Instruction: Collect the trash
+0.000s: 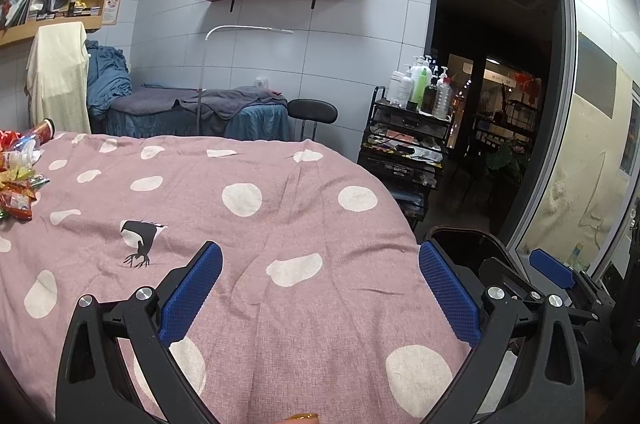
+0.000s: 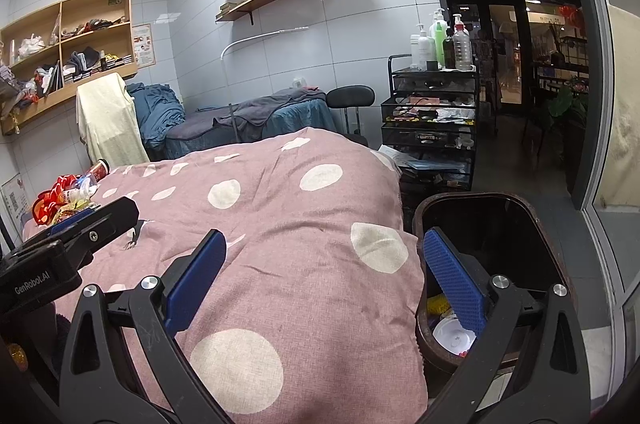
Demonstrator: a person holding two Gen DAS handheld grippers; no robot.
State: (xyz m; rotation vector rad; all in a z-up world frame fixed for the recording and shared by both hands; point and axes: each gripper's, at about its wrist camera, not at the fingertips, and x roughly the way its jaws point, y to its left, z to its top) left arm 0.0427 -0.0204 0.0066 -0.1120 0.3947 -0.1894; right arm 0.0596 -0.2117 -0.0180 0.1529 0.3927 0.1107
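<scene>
A heap of trash [image 1: 18, 180], made of colourful snack wrappers, a crushed clear bottle and a red tube can [image 1: 45, 129], lies at the far left of the pink spotted bed cover [image 1: 248, 224]. The right wrist view shows the same heap [image 2: 68, 198] beyond the left gripper's body. A dark trash bin [image 2: 492, 220] stands at the bed's right edge with a white lid and yellow scraps inside. My left gripper [image 1: 320, 256] is open over the cover, holding nothing. My right gripper [image 2: 324, 244] is open too, its right finger over the bin's mouth.
A black wire trolley [image 2: 432, 128] with bottles on top stands beyond the bin, near a dark doorway [image 1: 496, 96]. A second bed with blue-grey covers [image 1: 208, 104], a black stool [image 1: 312, 112] and a floor lamp are behind. A glass partition [image 1: 592, 160] runs along the right.
</scene>
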